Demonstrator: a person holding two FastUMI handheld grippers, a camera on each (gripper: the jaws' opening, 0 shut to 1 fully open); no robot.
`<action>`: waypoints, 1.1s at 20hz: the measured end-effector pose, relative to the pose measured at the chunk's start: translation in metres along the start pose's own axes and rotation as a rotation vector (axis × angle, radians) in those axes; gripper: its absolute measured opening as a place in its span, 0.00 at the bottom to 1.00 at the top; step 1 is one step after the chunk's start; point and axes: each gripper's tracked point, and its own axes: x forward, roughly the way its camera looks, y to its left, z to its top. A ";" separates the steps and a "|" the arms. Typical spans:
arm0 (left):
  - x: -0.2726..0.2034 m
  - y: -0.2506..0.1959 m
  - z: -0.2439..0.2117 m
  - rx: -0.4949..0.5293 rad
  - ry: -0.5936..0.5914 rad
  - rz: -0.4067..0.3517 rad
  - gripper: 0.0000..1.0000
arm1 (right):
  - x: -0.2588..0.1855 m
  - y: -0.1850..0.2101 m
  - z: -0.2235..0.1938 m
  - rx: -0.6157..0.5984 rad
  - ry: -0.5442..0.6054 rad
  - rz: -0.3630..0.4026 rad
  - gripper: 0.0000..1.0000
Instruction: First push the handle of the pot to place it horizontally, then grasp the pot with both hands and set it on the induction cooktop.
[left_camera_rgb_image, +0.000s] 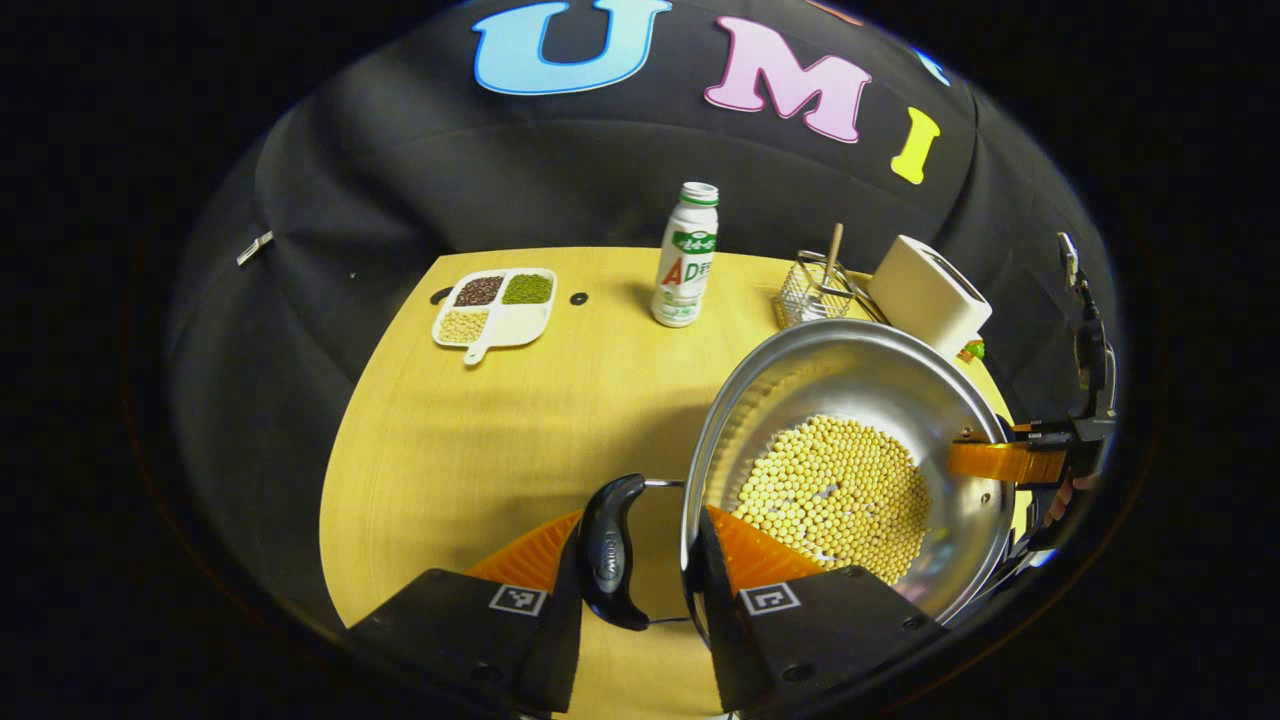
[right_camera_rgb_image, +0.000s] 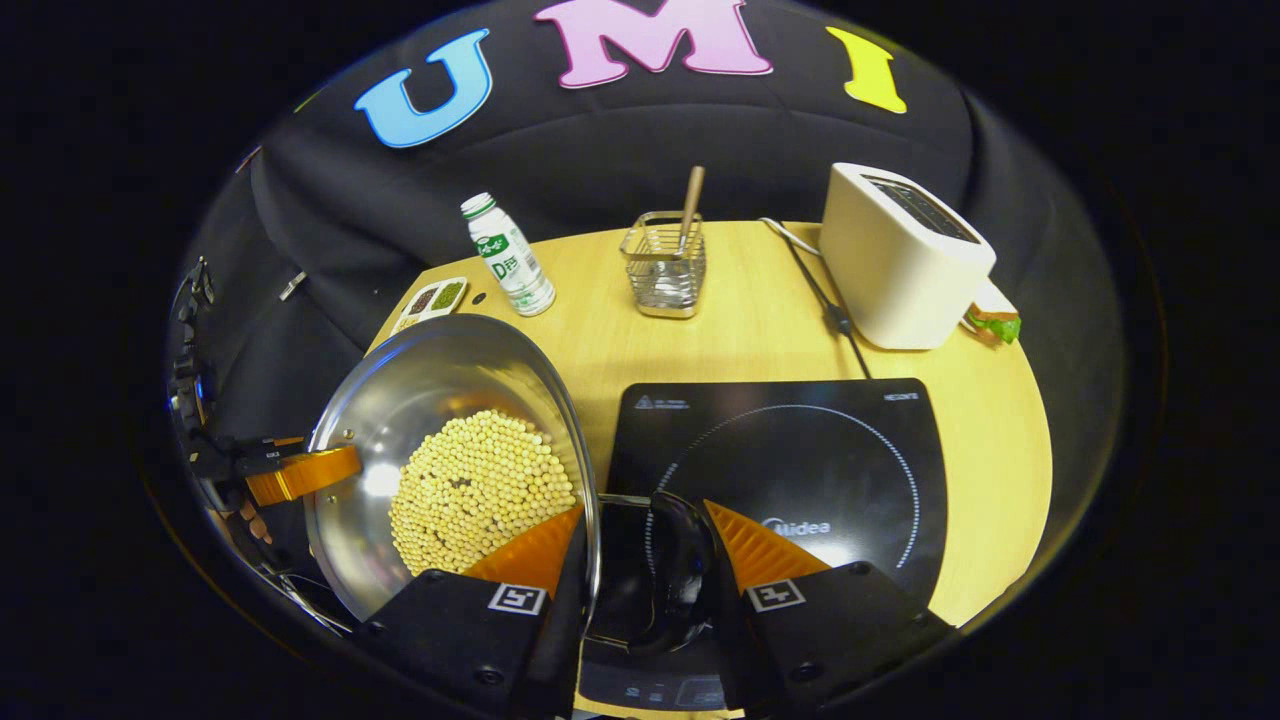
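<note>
Gripping pot (left_camera_rgb_image: 850, 400) rim, handles flanking.

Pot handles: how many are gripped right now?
2. The left gripper closes on the pot's near handle in its view; the right gripper closes on the opposite handle, beside the induction cooktop.

A round wooden table (right_camera_rgb_image: 760, 330) carries everything. In the right gripper view, the black induction cooktop (right_camera_rgb_image: 790, 470) lies near the middle. A white toaster (right_camera_rgb_image: 900, 260) stands at 2 o'clock from it, a wire basket (right_camera_rgb_image: 662, 265) at 12 o'clock, a bottle (right_camera_rgb_image: 508, 257) and a divided dish (right_camera_rgb_image: 432, 300) at 10 o'clock.
</note>
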 end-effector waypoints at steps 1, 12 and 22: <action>-0.001 -0.010 0.000 0.005 -0.002 -0.002 0.55 | -0.005 -0.009 0.000 0.004 0.000 -0.002 0.58; 0.007 -0.114 0.002 0.032 0.003 -0.034 0.55 | -0.037 -0.109 -0.001 0.033 -0.008 -0.031 0.53; 0.025 -0.186 0.008 0.052 0.005 -0.040 0.55 | -0.045 -0.182 0.001 0.058 -0.010 -0.038 0.58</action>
